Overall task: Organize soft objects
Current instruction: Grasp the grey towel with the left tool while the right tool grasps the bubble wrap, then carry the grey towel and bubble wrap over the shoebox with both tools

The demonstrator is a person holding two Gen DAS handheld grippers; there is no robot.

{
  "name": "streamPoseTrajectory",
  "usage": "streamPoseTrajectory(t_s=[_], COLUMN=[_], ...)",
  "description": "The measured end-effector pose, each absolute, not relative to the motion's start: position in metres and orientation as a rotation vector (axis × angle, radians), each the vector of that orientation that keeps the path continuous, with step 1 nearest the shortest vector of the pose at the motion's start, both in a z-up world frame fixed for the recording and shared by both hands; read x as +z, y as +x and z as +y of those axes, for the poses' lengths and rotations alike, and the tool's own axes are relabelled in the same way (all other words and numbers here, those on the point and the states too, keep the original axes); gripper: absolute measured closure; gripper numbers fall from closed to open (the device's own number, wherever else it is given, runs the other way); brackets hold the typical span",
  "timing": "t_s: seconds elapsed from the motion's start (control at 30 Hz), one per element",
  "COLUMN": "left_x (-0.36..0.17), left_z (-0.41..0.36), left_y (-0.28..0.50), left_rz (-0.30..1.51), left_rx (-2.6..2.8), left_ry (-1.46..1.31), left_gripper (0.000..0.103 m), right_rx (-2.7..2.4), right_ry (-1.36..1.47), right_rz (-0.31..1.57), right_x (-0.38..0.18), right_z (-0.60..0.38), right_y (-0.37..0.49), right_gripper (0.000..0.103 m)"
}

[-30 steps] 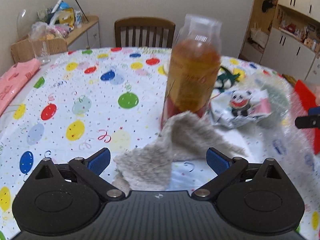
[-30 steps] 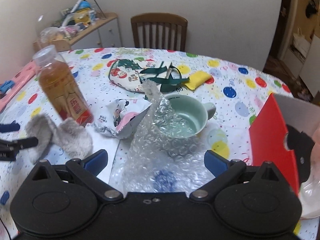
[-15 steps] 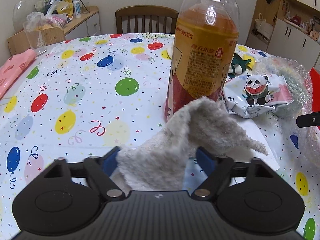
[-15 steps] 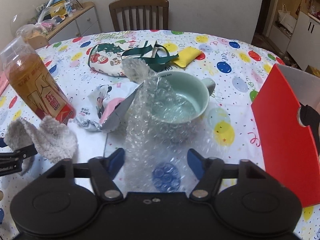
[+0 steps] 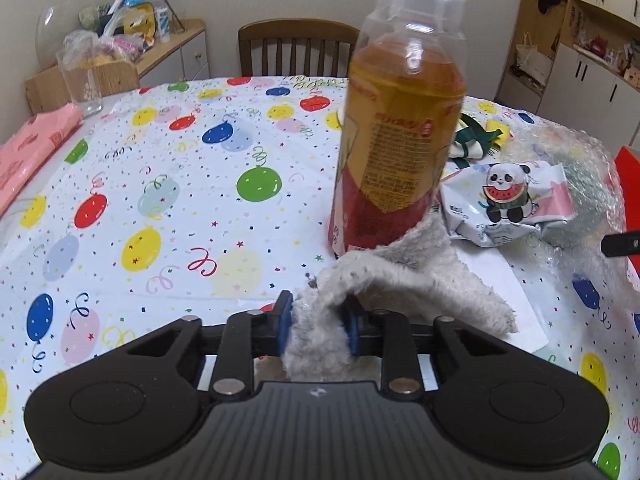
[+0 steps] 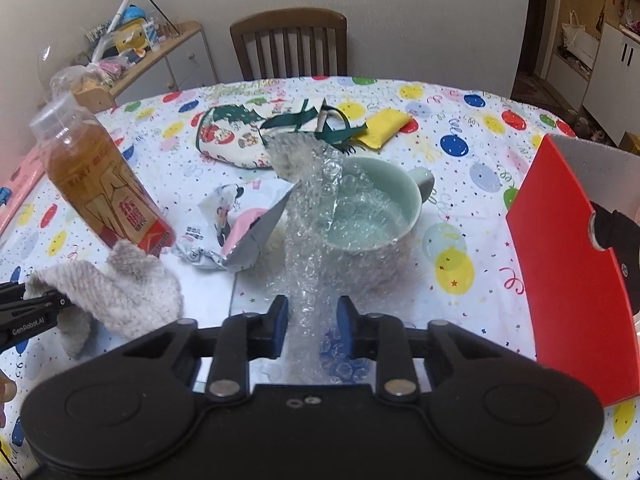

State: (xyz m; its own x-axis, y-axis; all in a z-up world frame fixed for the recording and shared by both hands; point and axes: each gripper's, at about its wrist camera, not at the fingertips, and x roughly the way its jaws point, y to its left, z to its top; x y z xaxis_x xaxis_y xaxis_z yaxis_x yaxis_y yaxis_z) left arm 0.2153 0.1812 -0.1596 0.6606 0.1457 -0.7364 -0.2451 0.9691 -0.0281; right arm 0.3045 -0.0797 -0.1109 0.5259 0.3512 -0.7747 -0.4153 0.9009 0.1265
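Left hand-held gripper (image 5: 317,327): closed down on a fold of the grey fleecy cloth (image 5: 404,276); the pads pinched its near edge.
Cloth position: it lay on the worktop (image 5: 168,184), draped against the foot of the tea bottle (image 5: 396,128).
Right hand-held gripper (image 6: 311,326): narrowed around the bubble wrap (image 6: 316,216); firm pinch or loose contact, could not tell.
Wrap position: it spilled out of the green mug (image 6: 380,208), beside a panda snack packet (image 6: 236,232).
Step in hand: likely lifting both soft pieces clear.
Doing it well: draw the cloth away from the bottle, low and slow, so the bottle did not tip; ease the wrap upward so the mug stayed put.
Hard to make out: the wrap's near edge was transparent; the red folder (image 6: 568,272) ran off frame; the cloth's underside was hidden.
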Motion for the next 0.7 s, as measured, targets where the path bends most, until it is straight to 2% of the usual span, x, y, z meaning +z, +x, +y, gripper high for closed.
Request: streamPoseTrajectory(t_s=[0.37,0.7], left_x=[-0.128,-0.093], left_z=[0.163,0.138], left_y=[0.202,0.191], left_rz=[0.732,0.658], left_rx=[0.208,0.176], left_ry=[-0.175,-0.22], left_gripper=[0.087,0.09], right_rx=[0.498,0.556], right_ry=[-0.019,0.058], right_rz=[0.808,0.734], right_x=[-0.084,-0.048], right_z=[-0.104,-0.143], right_y=[0.288,0.272], right_gripper=[0.096,0.098])
